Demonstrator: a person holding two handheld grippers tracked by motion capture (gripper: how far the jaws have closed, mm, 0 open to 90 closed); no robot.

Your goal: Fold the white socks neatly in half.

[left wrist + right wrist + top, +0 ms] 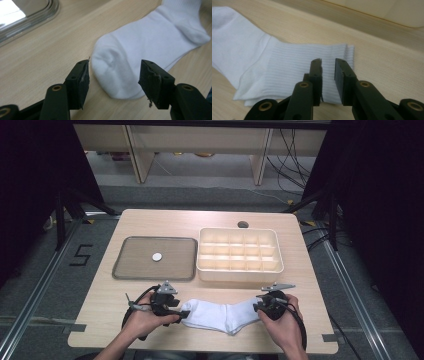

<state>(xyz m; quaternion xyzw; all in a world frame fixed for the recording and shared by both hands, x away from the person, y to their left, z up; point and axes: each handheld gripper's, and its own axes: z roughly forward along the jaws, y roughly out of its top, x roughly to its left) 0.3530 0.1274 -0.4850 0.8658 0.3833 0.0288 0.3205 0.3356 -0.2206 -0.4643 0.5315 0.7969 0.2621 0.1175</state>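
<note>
White cotton sock pair (217, 315) lies flat by the surface's near edge, long axis left-right. Your left claw (113, 80) is released, jaws wide astride the toe, no contact. Your right claw (328, 72) hangs over the ribbed cuff, jaws narrowed but not clenched, nothing held.

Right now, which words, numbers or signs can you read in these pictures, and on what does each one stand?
"5": black tape figure on the grey floor, left of the table.
No readable text on the white sock, tray, divided box or either gripper.
</note>
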